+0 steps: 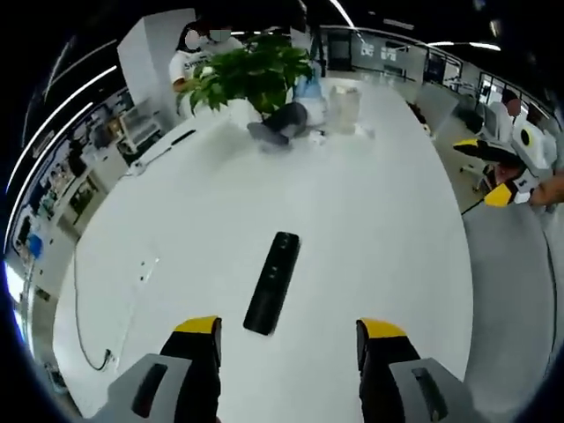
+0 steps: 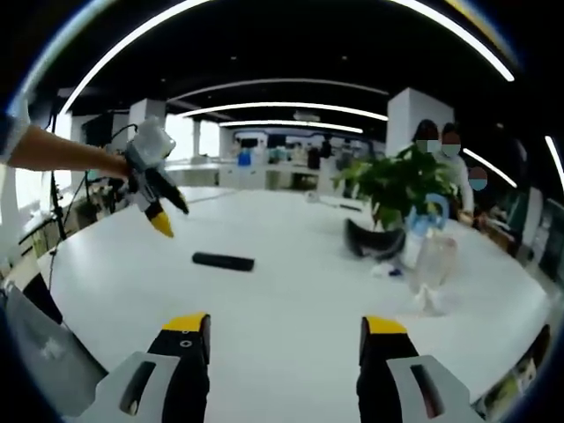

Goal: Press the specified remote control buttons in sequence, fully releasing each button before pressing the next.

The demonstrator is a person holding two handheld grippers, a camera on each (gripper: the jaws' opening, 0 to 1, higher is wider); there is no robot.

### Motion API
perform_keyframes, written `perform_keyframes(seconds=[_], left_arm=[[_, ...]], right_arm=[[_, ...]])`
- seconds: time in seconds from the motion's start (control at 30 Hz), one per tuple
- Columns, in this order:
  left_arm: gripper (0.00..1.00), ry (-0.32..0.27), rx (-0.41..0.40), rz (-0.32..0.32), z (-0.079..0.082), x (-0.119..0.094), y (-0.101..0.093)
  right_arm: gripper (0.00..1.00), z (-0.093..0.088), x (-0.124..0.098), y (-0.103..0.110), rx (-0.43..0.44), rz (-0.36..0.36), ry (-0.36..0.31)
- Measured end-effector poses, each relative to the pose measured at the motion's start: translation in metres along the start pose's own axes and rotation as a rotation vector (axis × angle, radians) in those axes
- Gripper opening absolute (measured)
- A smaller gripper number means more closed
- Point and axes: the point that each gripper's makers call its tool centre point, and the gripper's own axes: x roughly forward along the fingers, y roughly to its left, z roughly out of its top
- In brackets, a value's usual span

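The left gripper (image 1: pixel 288 339) and right gripper (image 2: pixel 284 335) are held agape, empty. The remote control (image 1: pixel 272 282) lies flat on the white table (image 1: pixel 388 229), centre frame, just beyond the left jaws. An off-centre press could skid it aside.

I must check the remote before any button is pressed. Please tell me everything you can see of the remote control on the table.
The remote control is a slim black bar, probably plastic, lying flat on the white table. In the left gripper view it lies just ahead of the left gripper, nearer its left finger, with nothing touching it. In the right gripper view it lies farther off, below the raised left gripper. Its buttons are too small to make out.
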Motion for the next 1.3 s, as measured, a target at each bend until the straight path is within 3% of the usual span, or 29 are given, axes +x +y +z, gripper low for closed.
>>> perform_keyframes(seconds=[0.13, 0.4, 0.6, 0.67, 0.9, 1.1, 1.3], left_arm=[[0.58, 0.048, 0.012, -0.072, -0.003, 0.012, -0.003], [0.59, 0.134, 0.047, -0.100, -0.017, 0.040, 0.006], [0.63, 0.147, 0.037, -0.137, -0.013, 0.052, 0.003], [0.65, 0.168, 0.062, -0.138, -0.014, 0.060, 0.004], [0.66, 0.226, 0.033, -0.147, -0.025, 0.086, 0.014], [0.66, 0.299, 0.062, -0.147, -0.036, 0.092, 0.021], [0.63, 0.313, 0.061, -0.146, -0.039, 0.095, 0.023]], right_arm=[[0.67, 0.000, 0.000, 0.001, -0.003, 0.002, 0.000], [0.67, -0.003, 0.001, 0.000, -0.003, -0.002, 0.016], [0.67, -0.004, 0.001, 0.001, -0.010, 0.000, 0.021], [0.67, -0.004, 0.002, 0.001, -0.013, 0.000, 0.023], [0.66, -0.005, 0.002, 0.002, -0.018, 0.002, 0.027], [0.66, -0.005, 0.002, 0.002, -0.015, 0.000, 0.029], [0.66, -0.005, 0.001, 0.003, -0.019, 0.005, 0.030]])
